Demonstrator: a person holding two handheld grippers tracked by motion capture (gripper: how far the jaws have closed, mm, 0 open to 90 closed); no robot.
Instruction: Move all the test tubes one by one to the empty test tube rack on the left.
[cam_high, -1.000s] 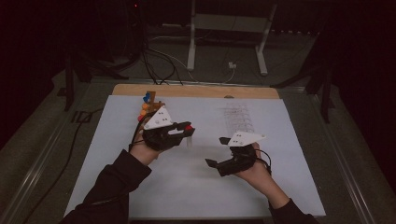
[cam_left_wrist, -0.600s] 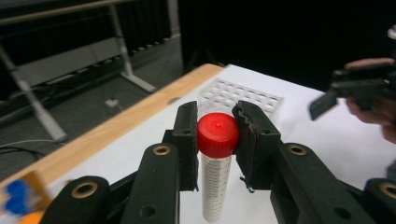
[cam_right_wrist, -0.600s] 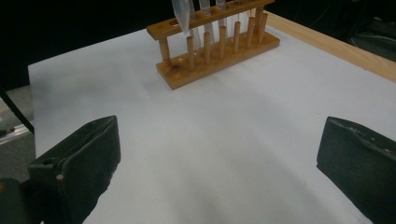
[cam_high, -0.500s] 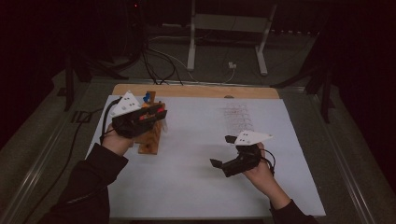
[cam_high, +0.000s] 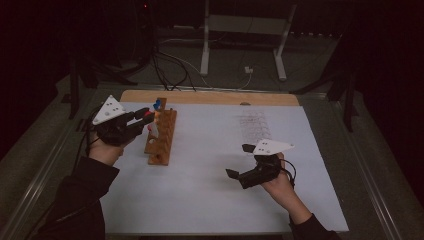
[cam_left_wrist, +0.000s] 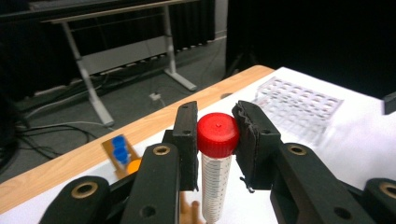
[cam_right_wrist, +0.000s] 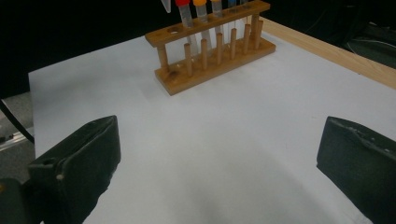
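Three views, dark room, detail thin. High view: left gripper (cam_high: 142, 118) sits at the left edge of the white mat (cam_high: 210, 200), just beside the wooden rack (cam_high: 161, 140); a speck of red shows at its jaw tips, but the tube itself is too small to resolve there. Clear plastic rack (cam_high: 254, 125) at the far right of the mat is faint, hard to make out against the white. Right gripper (cam_high: 239, 161) hovers over bare mat, well apart from both racks, jaws spread wide, nothing between them. Left gripper view: jaws clamped on the red-capped tube (cam_left_wrist: 215, 163), pads pressing the cap from both sides, tube hanging upright below; its lower end is cut off at the frame bottom. Blue and orange caps behind the left jaw are blurred, wooden rack mostly hidden by the jaws. Right gripper view: both pads at frame edges, wide open, empty mat between. Wooden rack (cam_right_wrist: 212, 51) stands ahead, tubes in it cropped at the top edge.
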